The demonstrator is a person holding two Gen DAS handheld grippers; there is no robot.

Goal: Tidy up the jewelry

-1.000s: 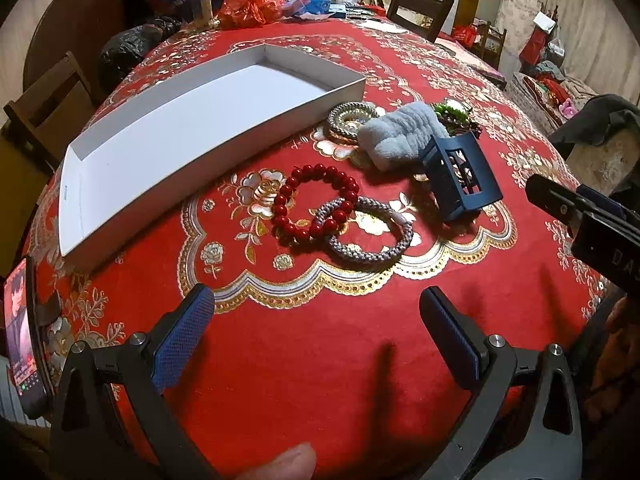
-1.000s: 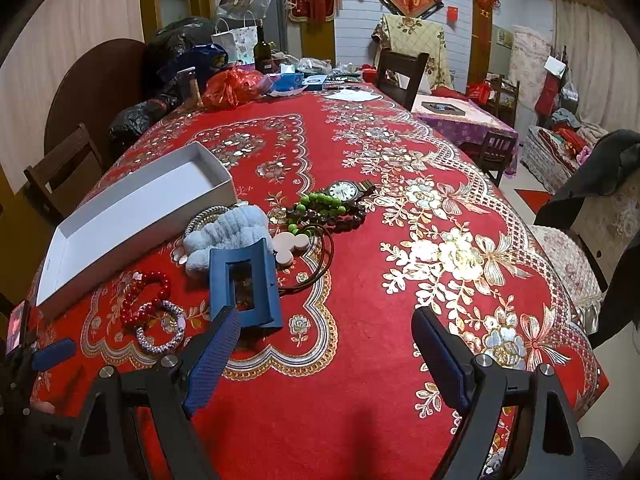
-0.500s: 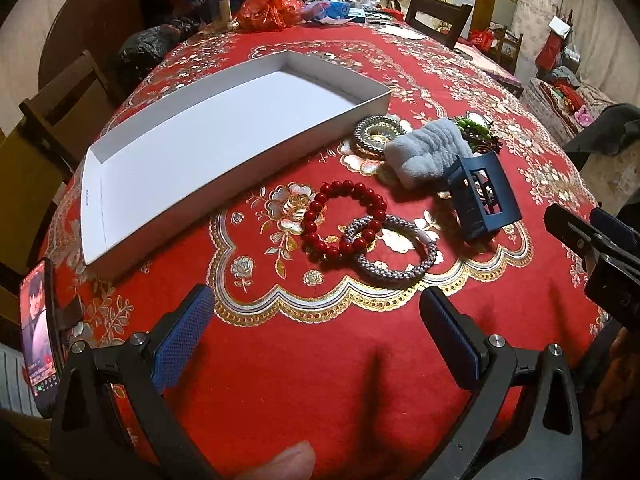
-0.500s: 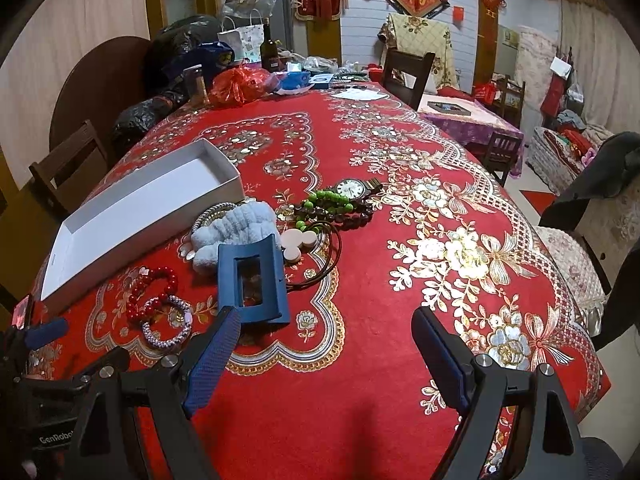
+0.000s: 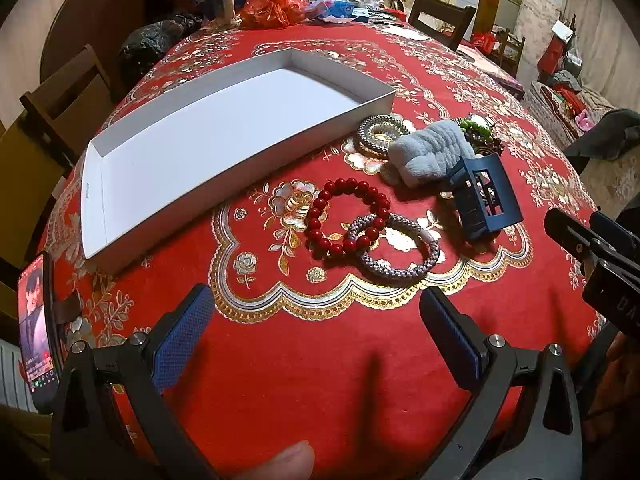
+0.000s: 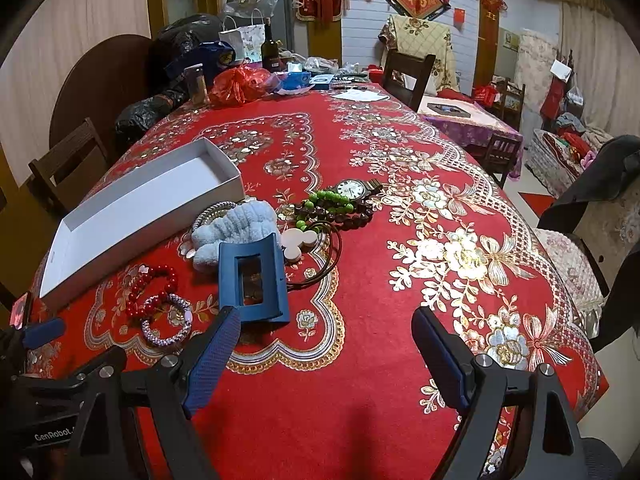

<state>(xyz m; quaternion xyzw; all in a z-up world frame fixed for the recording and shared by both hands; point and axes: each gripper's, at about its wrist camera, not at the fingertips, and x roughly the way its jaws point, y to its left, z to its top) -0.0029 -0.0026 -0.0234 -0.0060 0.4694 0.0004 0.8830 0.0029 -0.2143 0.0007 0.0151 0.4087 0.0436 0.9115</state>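
We hold both grippers wide apart, empty. Red bracelet [image 5: 347, 218] and grey bracelet [image 5: 394, 246] overlap dead ahead of left gripper [image 5: 316, 334], box [image 5: 224, 184] beyond-left. Right gripper [image 6: 326, 354] sits farther; left nearer.

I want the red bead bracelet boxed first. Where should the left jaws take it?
Grip the red bead bracelet at its far-left arc, coming from above: it lies flat, and its near-right side overlaps the grey woven bracelet.
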